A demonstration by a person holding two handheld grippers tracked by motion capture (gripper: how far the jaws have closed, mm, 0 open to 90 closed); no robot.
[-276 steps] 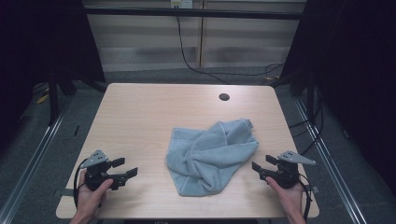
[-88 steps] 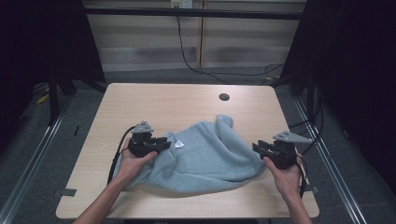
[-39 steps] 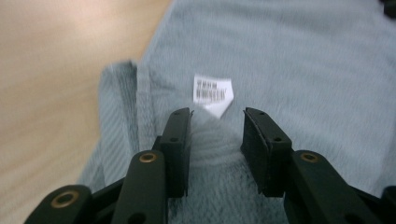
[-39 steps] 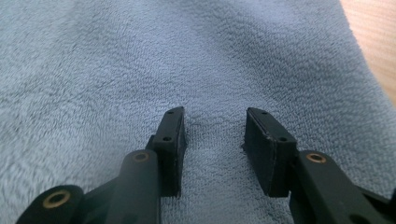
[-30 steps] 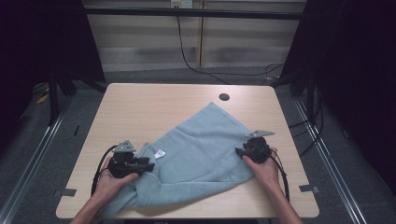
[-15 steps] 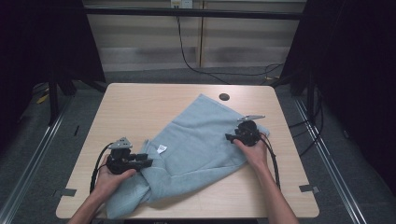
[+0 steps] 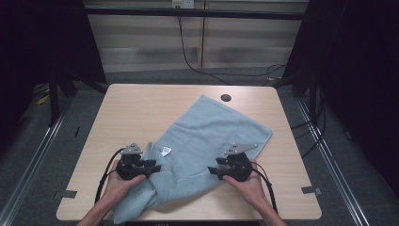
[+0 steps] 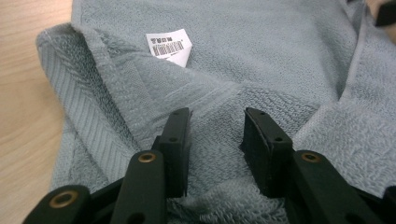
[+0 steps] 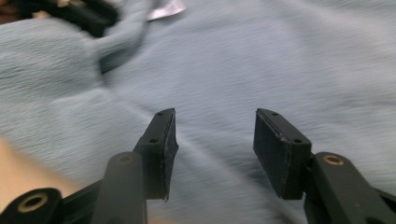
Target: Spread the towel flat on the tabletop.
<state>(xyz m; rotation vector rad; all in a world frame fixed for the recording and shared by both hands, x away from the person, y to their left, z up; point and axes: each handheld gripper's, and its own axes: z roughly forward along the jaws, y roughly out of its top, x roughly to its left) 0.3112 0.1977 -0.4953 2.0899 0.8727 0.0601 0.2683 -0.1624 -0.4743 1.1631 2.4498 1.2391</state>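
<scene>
While the light wooden table (image 7: 141,113) carries the work, your large grey-blue terry towel (image 7: 216,132) lies on it diagonally, spread toward the far right corner and bunched at the near left edge, where one part hangs over the rim. Its small white barcode label (image 8: 168,45) sits just beyond the left gripper (image 8: 215,135), whose jaws stand partly open around a thick fold of the hem; I cannot tell if the pads really press it. The right gripper (image 9: 212,140) has just been closing a little, but its jaws are apart above flat cloth and hold nothing. To flatten the towel well, you should first take a firm bite on the left fold, then bring the right gripper to the near edge, pinch only one layer, and pull both hands apart slowly.
</scene>
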